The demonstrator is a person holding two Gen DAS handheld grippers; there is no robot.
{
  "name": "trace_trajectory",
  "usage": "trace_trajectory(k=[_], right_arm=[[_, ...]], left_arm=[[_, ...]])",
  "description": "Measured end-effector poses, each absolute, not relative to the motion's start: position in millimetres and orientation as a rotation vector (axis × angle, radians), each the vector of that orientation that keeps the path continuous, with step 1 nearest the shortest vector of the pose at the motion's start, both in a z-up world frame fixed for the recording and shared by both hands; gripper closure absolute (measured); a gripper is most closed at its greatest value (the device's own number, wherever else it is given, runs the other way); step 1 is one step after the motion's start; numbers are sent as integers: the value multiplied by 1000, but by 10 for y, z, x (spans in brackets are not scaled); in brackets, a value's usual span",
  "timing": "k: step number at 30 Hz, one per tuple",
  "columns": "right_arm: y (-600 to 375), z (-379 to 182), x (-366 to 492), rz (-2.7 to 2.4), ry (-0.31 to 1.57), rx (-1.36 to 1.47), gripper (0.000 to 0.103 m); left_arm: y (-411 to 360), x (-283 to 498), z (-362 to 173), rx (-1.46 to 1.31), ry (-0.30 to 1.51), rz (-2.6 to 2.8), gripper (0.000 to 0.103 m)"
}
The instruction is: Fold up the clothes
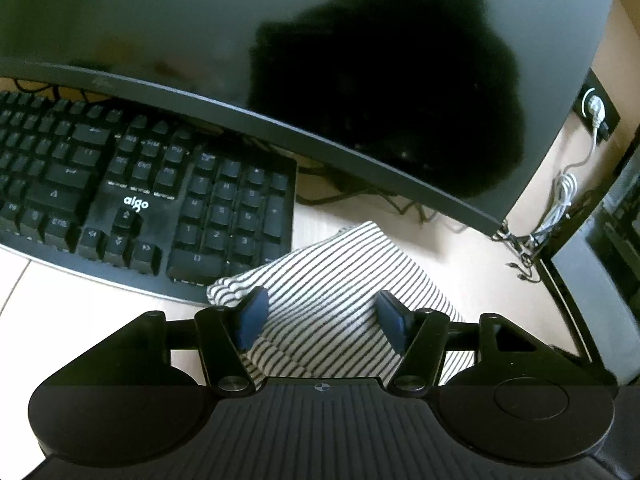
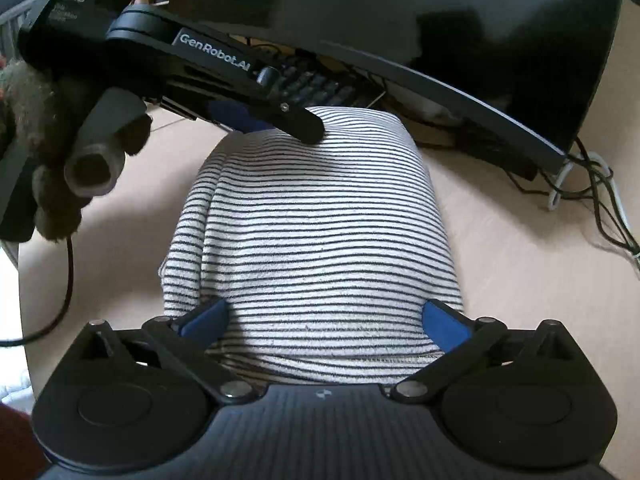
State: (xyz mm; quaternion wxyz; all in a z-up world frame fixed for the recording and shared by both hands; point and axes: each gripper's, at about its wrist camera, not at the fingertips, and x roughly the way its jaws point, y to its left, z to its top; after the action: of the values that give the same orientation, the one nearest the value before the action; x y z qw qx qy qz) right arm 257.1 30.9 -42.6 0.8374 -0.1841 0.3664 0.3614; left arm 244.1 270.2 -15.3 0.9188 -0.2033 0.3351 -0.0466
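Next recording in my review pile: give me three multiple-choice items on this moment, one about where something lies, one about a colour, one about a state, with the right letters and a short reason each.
1. Where does the striped garment lie?
A. on the desk, in front of the monitor
B. on top of the monitor
C. on the floor

2. What colour are the pads of the right tongs?
A. red
B. blue
C. yellow

3. How do the right tongs stand?
A. clamped on a cable
B. shut and empty
C. open, over the near end of the garment

Answers: 1 A, the cloth rests on the pale desk below the dark screen, beside the keyboard. 2 B, both pads show blue. 3 C, the pads stand wide apart with striped cloth between them, not pinched.
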Motion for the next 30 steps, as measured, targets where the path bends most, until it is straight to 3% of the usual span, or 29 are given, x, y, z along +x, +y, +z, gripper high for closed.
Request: trace_trajectory(k=[5,8,12,14,16,18,23,27,30], right_arm=[[7,-150,2806,813,826,-207,0],[-235,-123,3088,784,877,-3,0],[-482,-270,3452,732,968,240,0],[-472,-454,3547,710,1018,291,0],[-370,-538,3499,730,1017,281,3],[-246,-467,3428,777,1019,245,17],[-138,-80,3204,887,911,142,22],[-69,-223,3116,800,921,-51,26],[-5,-348,2964,767,888,-160,25]], left_arm=[[2711,2342,-42,-431,685,-85,34],[2678,2161,103,-451,676,-77,14],[2556,1900,27,-505,753,-127,10],[2489,1844,-147,-556,822,-157,11],[2441,1848,-314,-593,856,-184,23],[2431,1877,-386,-636,849,-205,30],[2425,1900,-348,-635,793,-289,30],[2412,1881,-409,-551,860,-262,30],[2567,1750,-162,-550,776,-203,29]])
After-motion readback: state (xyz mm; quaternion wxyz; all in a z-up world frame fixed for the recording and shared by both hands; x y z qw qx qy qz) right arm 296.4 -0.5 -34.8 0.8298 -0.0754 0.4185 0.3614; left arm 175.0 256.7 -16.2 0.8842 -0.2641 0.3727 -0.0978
